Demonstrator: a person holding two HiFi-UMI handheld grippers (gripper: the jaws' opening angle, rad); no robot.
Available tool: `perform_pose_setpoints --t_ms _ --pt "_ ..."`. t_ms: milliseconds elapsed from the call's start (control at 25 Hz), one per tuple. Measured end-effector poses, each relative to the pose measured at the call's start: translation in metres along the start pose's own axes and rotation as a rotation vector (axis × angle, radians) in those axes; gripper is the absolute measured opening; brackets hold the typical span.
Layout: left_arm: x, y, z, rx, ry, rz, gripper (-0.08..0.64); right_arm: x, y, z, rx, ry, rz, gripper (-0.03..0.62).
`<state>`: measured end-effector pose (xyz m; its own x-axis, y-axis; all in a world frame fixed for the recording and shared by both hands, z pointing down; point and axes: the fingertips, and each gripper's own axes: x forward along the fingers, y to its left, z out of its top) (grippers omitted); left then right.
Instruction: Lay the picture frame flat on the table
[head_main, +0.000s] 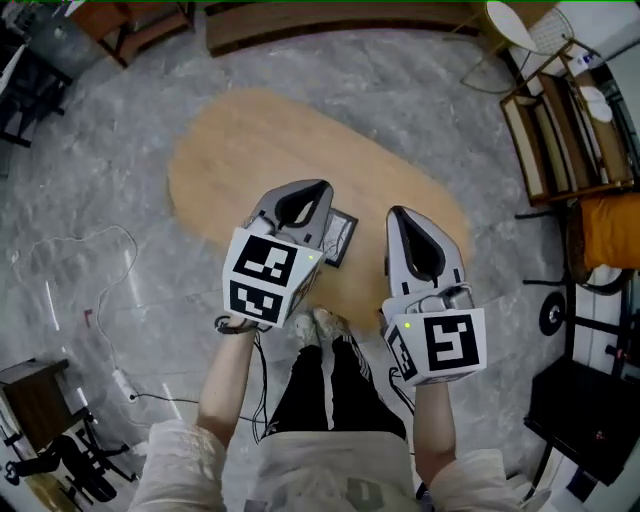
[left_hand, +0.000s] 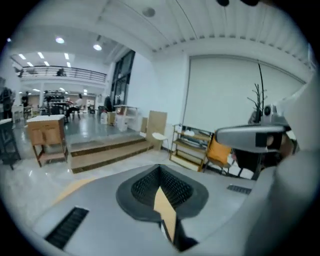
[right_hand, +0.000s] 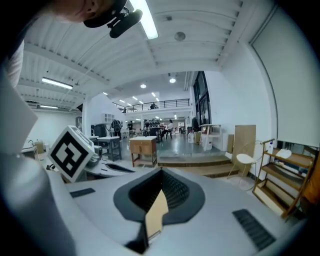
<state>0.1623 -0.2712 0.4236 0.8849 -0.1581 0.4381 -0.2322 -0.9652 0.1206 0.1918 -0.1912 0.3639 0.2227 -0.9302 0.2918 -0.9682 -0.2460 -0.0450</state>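
One picture frame, head view, lies seemingly flat at the table's near edge, just beyond the left gripper; left gripper view, jaws closed, empty; right gripper view, right gripper likewise; frame judged light, rigid, breakable, held by its rim.

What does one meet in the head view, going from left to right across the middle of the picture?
Left tool → picture frame → right tool → wooden shelf.
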Motion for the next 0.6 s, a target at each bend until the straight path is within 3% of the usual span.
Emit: perform_pose_setpoints --t_ms 120,200,280,440,600 --pt "-0.072 -0.004 0.083 -0.149 -0.210 0.151 0.009 -0.036 0.005 0.073 0.001 -0.105 -0.026 0.006" --pt "-0.120 -0.022 0.127 -0.171 -0.321 0.232 0.009 -0.064 0.014 0.114 -0.017 -0.166 -0.048 0.006" --pt "-0.164 -0.043 0.156 -0.147 -0.395 0.279 0.009 -0.090 0.027 0.143 -0.035 -0.219 -0.060 0.006" --pt "-0.234 -0.072 0.162 -0.108 -0.448 0.324 0.009 -0.130 0.057 0.159 -0.028 -0.280 -0.058 0.006" --pt "-0.264 -0.087 0.129 -0.099 -0.448 0.369 0.009 -0.145 0.081 0.129 -0.065 -0.243 -0.004 0.006"
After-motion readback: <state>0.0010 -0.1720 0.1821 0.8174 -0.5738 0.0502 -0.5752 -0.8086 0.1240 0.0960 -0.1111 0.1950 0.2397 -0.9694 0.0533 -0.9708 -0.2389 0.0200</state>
